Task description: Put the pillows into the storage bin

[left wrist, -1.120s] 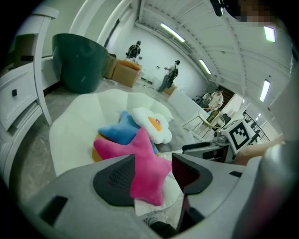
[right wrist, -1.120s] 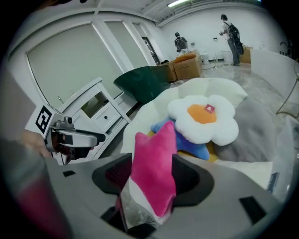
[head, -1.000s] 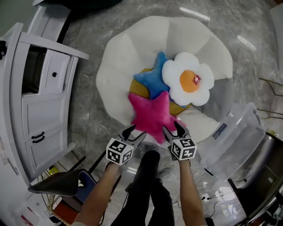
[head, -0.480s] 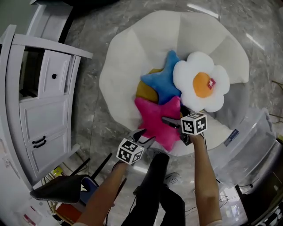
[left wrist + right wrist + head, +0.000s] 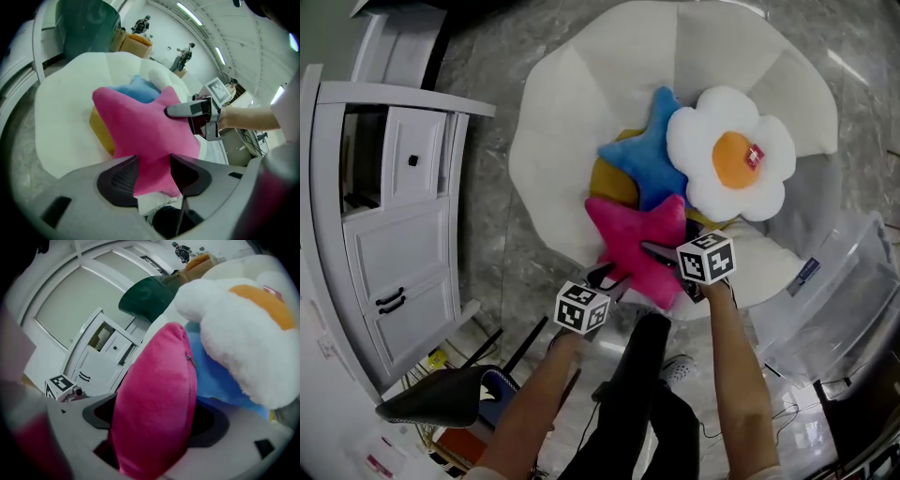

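pink pillow (image 5: 639,246) at beanbag (image 5: 572,112) edge

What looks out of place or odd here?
Nothing spilled or damaged. On the white cushion the yellow pillow is mostly buried under the blue star and pink star, heaped askew.

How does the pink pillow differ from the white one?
The pink pillow is a plain star; the white pillow is a flower with an orange centre. The pink pillow lies at the pile's near edge; the white pillow lies farther back, overlapping the blue pillow. Both rest on the white cushion.
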### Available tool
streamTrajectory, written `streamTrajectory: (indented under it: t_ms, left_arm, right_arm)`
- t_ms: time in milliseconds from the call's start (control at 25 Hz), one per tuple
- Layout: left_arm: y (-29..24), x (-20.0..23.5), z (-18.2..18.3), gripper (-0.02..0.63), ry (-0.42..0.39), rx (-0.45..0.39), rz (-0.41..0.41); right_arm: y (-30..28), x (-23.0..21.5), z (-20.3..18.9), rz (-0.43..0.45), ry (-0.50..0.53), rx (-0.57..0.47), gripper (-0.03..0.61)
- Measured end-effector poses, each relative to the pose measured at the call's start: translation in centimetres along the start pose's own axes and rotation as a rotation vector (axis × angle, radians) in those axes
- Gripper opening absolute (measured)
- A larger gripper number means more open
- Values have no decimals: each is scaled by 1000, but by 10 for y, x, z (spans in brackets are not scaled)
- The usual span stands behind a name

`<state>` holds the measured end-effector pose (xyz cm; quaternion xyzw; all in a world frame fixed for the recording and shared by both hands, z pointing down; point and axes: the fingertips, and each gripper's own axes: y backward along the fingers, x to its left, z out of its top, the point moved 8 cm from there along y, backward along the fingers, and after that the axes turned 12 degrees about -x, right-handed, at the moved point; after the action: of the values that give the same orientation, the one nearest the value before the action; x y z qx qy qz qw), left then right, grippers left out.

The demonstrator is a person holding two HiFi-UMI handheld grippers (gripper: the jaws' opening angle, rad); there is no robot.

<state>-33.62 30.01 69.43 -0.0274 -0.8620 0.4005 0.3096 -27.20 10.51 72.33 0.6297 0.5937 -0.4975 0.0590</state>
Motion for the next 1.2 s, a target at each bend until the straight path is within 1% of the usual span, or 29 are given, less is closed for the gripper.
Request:
streamTrajectory:
  t_ms: [80, 240, 400, 520, 600, 680, 760, 920, 1040, 1200]
  left_arm:
    - [5, -4, -4, 213, 14, 8, 13]
    - [18, -12, -10, 210, 3, 42, 37]
    - [36, -22, -17, 203, 3, 75, 22]
    - [42, -34, -22, 196, 8, 77, 11]
    - [45, -41, -21, 193, -7, 72, 13]
    - [49, -49, -18, 192, -33, 56, 0]
    - [49, -60, -13, 192, -59, 27, -30]
    - [46, -102, -7, 192, -112, -11, -83]
    - [36, -135, -3, 190, -165, -9, -137]
    - [17, -181, 3, 190, -235, 14, -203]
  right_arm:
    - [8, 10, -5, -18, 22, -17, 432]
    - [25, 40, -11, -54, 94, -57, 407]
    - [42, 67, -18, -67, 152, -103, 403]
    - [56, 82, -20, -92, 177, -123, 400]
    - [68, 91, -21, -122, 182, -148, 397]
    - [83, 98, -23, -154, 170, -190, 397]
    - [105, 99, -23, -181, 145, -244, 397]
    - [161, 96, -30, -225, 87, -334, 394]
    - [204, 92, -37, -291, 50, -396, 394]
    - [260, 83, -47, -364, 11, -470, 394]
